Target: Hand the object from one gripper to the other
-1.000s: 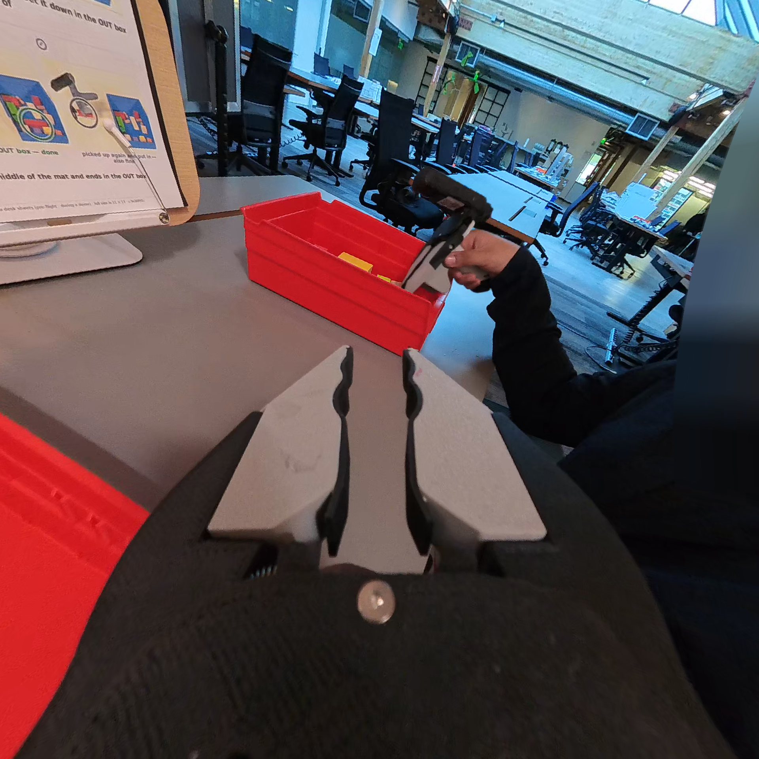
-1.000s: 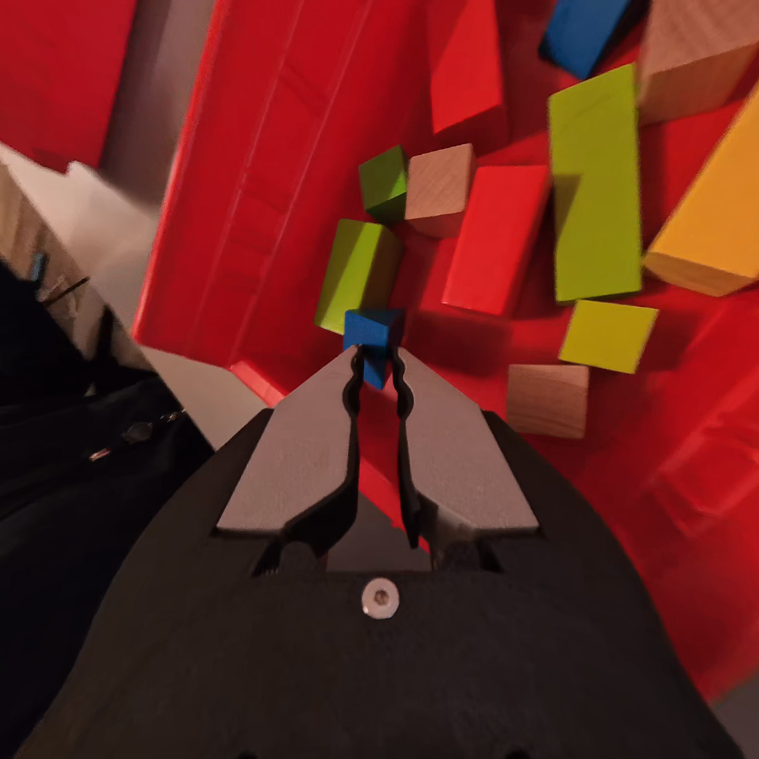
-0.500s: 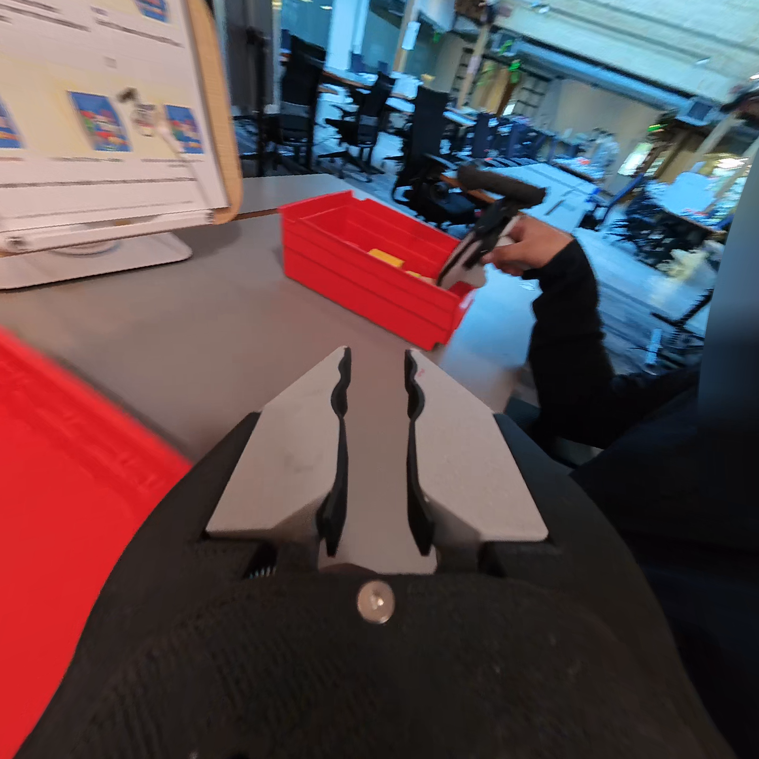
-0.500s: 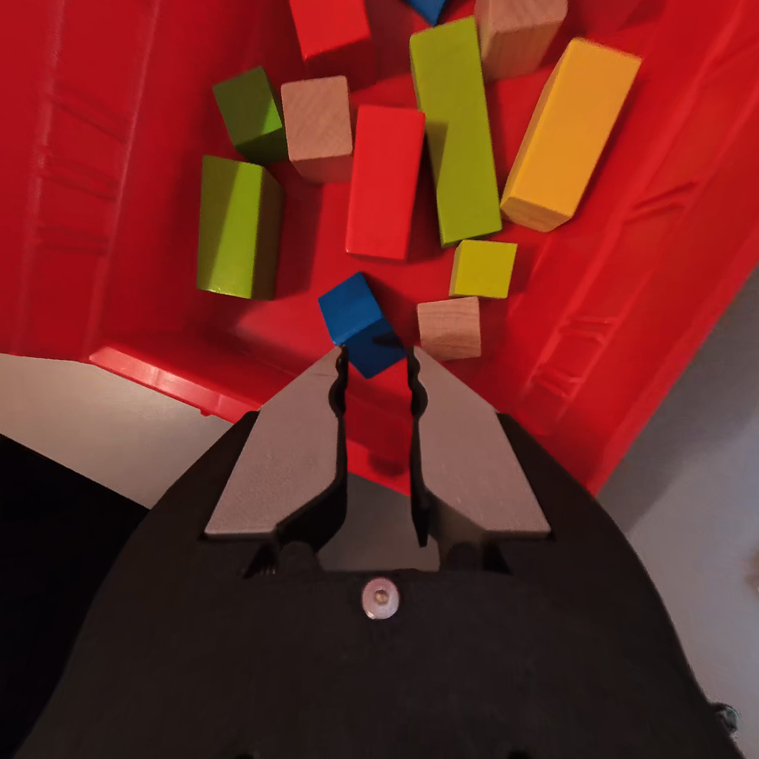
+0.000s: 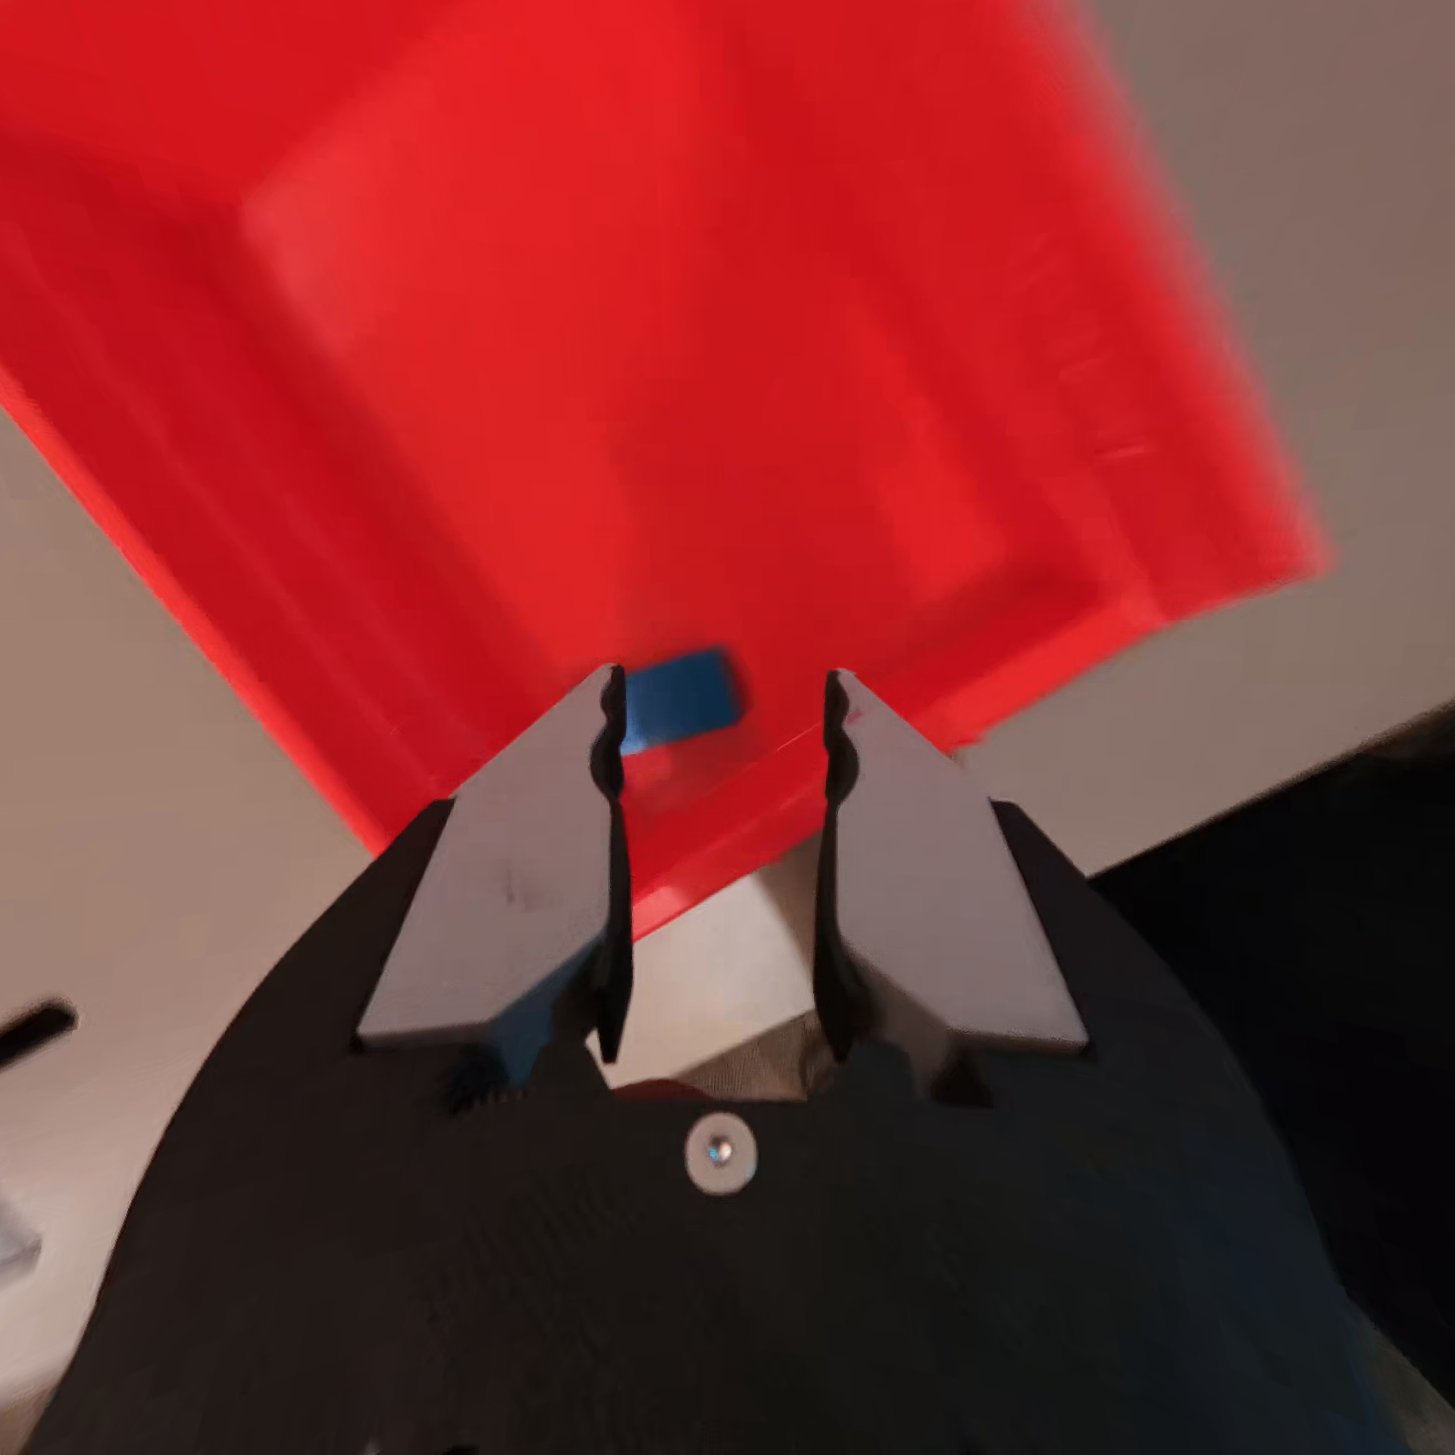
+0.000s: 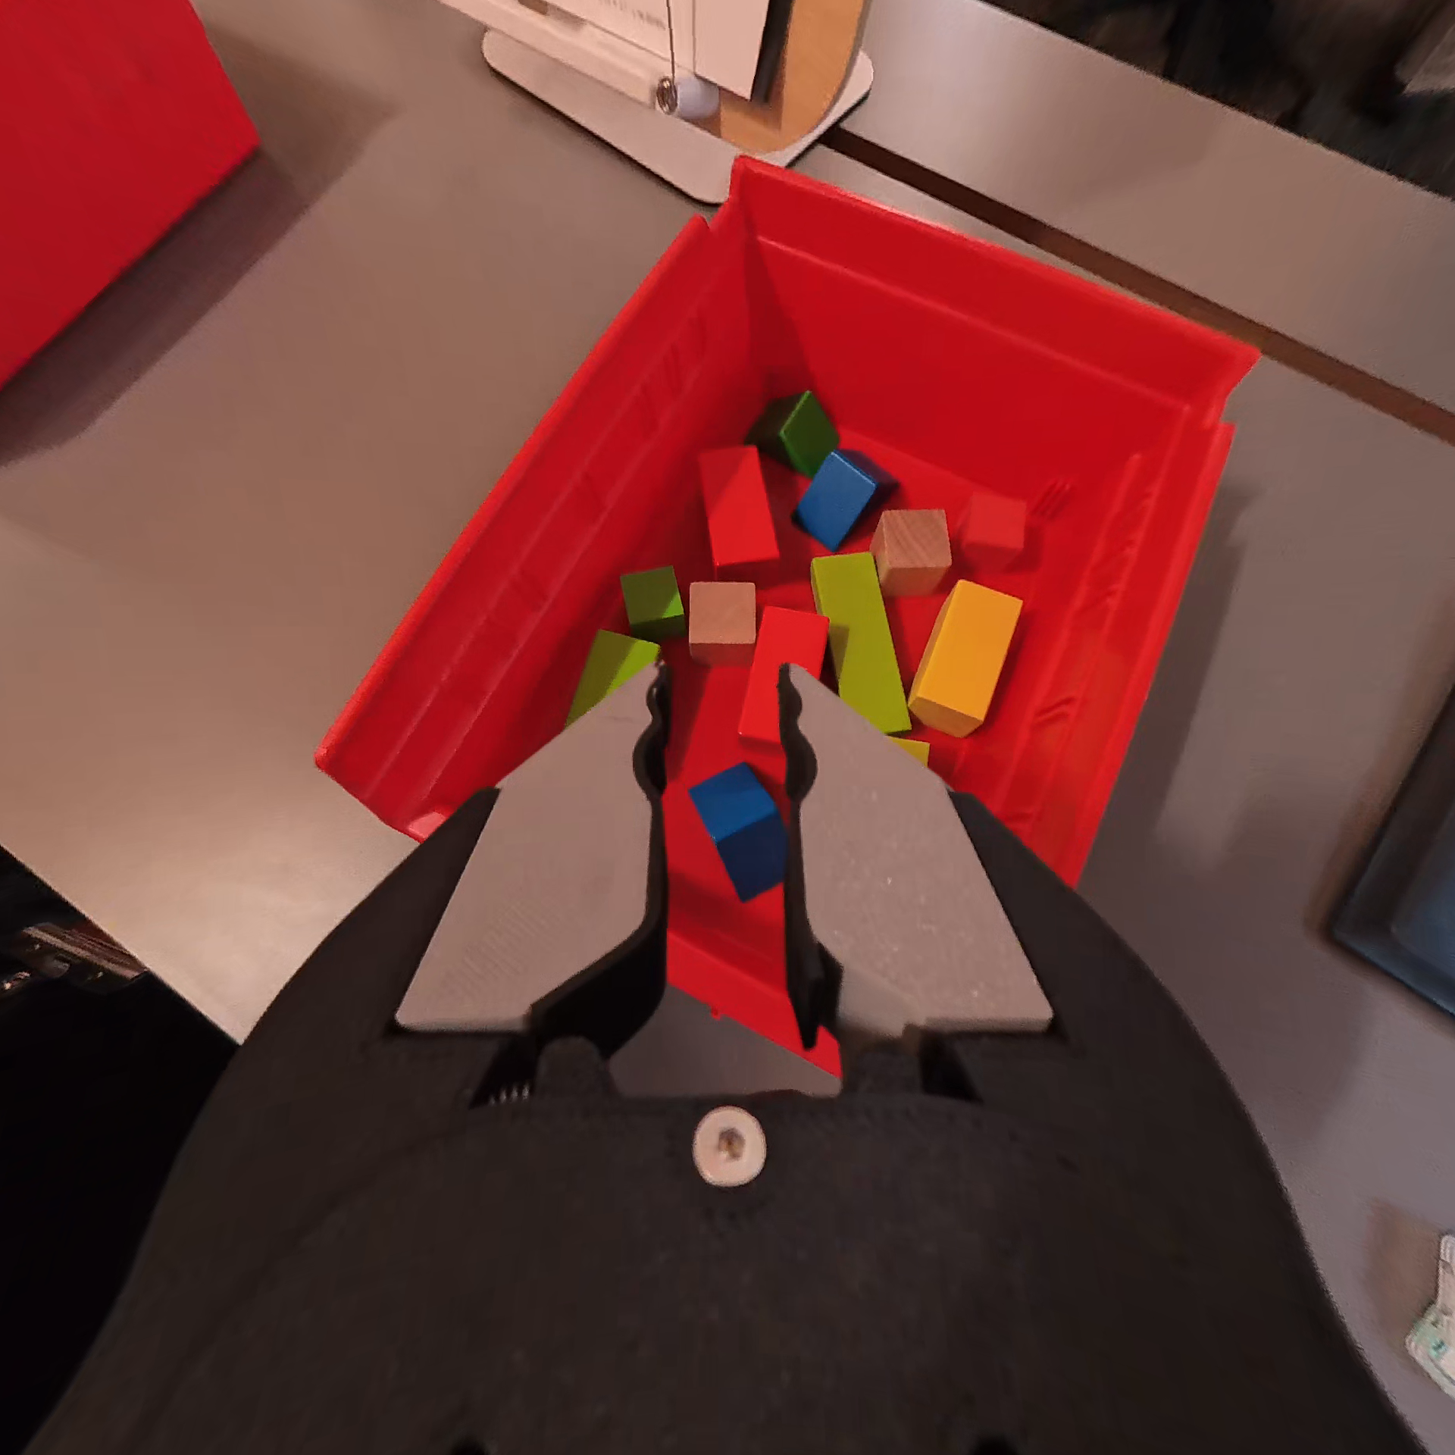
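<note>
In the right wrist view my right gripper (image 6: 720, 669) is open and holds nothing. It hovers above a red bin (image 6: 551, 551) that holds several coloured blocks. A small blue block (image 6: 740, 827) lies on the bin floor, seen between my fingers and below them. In the blurred left wrist view my left gripper (image 5: 722, 673) is open wide and points down into another red bin (image 5: 708, 315). A blue block (image 5: 681, 697) lies on that bin's floor close to my left fingertip (image 5: 606, 693). The right pad is far from it.
The right bin also holds a yellow block (image 6: 964, 657), a long light-green block (image 6: 858, 638), red blocks, wooden cubes and a second blue block (image 6: 838, 496). A paper stand (image 6: 685, 87) is behind it on the grey table (image 6: 236, 472). Another red bin (image 6: 94, 157) is at far left. Spacing between my two grippers at the tips: around 55 centimeters.
My right gripper opened and let the small blue block drop into the bin, then rose and pulled back. My left gripper swung from facing across the table to pointing down into a red bin, and its jaws widened.
</note>
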### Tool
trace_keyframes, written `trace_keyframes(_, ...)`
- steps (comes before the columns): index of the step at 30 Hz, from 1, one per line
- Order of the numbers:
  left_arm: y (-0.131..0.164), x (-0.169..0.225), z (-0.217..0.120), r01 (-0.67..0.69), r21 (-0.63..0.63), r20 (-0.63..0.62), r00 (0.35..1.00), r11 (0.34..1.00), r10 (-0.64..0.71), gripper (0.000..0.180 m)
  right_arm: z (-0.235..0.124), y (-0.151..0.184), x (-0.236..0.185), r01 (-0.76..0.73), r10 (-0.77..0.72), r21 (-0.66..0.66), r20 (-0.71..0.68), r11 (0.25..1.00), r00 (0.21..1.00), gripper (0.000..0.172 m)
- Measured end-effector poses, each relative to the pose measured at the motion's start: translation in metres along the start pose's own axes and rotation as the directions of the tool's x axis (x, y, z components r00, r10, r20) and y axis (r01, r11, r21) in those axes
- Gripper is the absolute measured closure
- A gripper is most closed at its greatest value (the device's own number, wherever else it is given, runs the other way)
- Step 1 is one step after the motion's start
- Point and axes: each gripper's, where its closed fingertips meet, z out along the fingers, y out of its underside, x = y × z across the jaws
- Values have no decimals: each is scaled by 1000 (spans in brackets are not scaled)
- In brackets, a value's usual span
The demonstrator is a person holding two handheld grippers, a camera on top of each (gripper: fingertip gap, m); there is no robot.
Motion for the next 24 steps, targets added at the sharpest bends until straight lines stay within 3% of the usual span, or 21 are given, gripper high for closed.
trace_keyframes(4, 21, -11, 33, 109, -166, -37, 993, 980, -116, 133, -5, -2, -5, 26, -26, 16, 2, 1000, 1000, 148)
trace_keyframes(7, 33, -23, 45, 162, -227, 20, 987, 960, -162, 121, -8, -2, -1, 24, -24, 26, -4, 999, 1000, 148)
trace_keyframes(17, 51, -26, 69, 196, -330, 28, 980, 923, -198, 118, -14, -4, 0, 29, -28, 44, -11, 999, 1000, 147)
trace_keyframes(24, 48, -25, 71, 158, -316, 11, 987, 935, -163, 118, -12, -10, -18, 83, -83, 48, 7, 995, 997, 147)
